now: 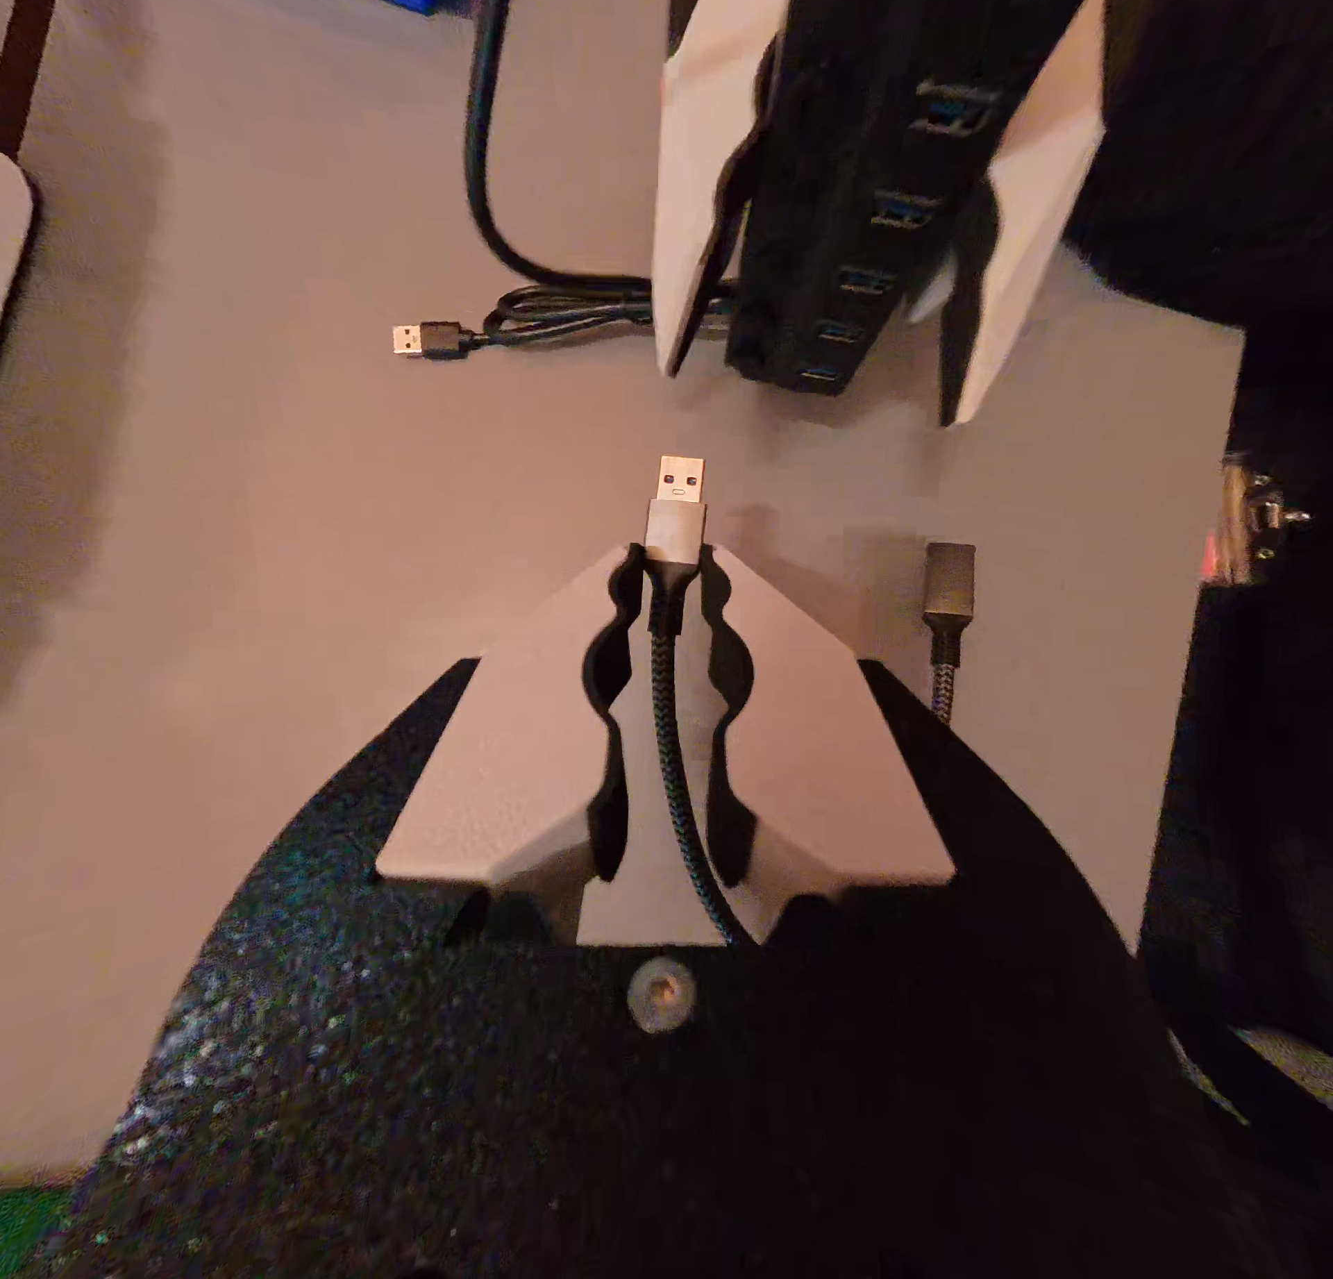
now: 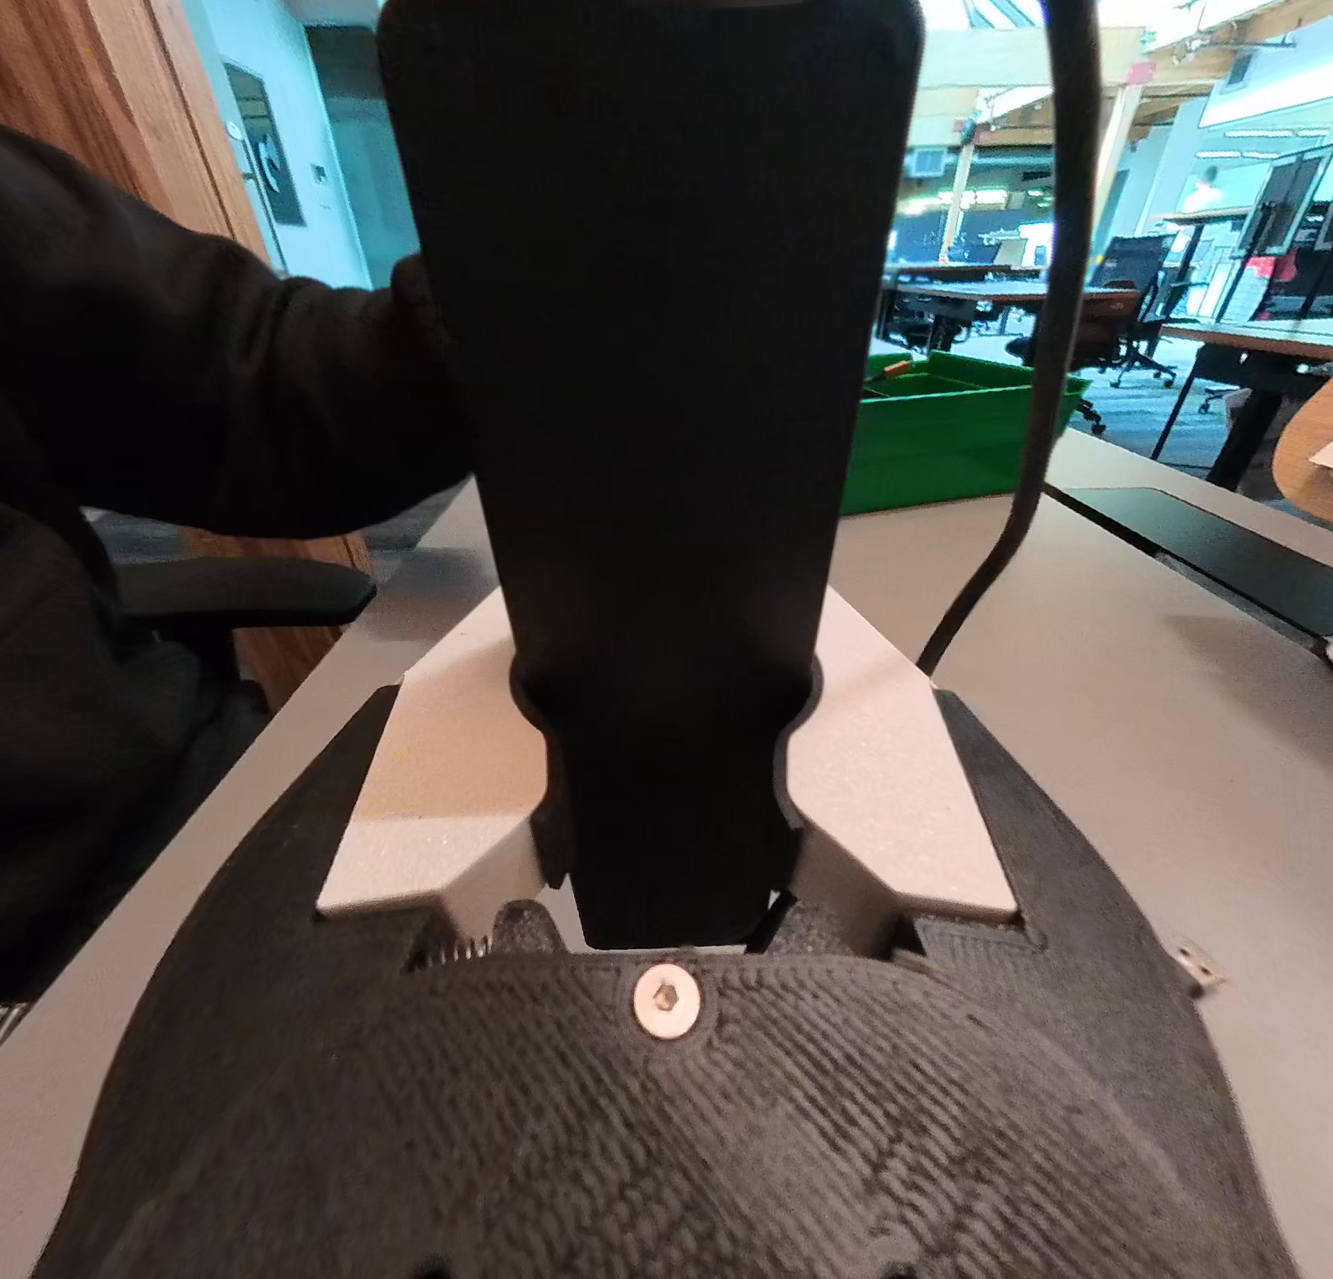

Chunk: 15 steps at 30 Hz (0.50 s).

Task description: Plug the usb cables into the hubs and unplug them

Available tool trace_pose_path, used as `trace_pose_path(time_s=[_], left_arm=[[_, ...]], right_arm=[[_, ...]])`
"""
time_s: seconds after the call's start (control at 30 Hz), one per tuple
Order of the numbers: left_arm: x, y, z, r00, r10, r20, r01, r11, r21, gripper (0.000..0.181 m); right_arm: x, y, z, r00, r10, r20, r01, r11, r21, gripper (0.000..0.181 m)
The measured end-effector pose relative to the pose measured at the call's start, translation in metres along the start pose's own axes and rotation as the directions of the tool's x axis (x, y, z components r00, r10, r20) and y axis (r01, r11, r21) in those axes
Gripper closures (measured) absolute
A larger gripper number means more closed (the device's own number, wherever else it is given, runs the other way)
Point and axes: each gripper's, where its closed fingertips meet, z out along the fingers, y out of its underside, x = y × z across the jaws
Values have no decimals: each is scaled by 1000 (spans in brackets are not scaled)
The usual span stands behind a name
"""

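My left gripper is shut on a black braided USB cable. Its silver USB-A plug sticks out past the fingertips and points toward the hub, a short gap away. My right gripper shows ahead, its white fingers clamped on a long black USB hub with several blue ports facing the plug. In the right wrist view the hub stands up between the shut fingers of my right gripper and fills the middle.
A loose black USB plug with a coiled cable lies on the grey table. A second braided connector lies to the right. A thick black cable runs back. A green bin and a person's black sleeve are behind.
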Motion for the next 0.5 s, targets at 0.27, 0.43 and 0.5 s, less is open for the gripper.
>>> trace_pose_path(time_s=[0.27,0.43,0.5], left_arm=[[31,-38,-15,995,69,-69,-74,995,-71,167],[41,-39,-22,989,83,-119,-96,990,-105,167],[46,-44,-25,988,68,-137,-79,994,-77,167]], right_arm=[[-8,0,9,999,-7,35,7,1000,15,119],[-2,4,9,1000,-28,0,28,1000,0,119],[2,6,7,999,-37,-27,37,999,-8,119]])
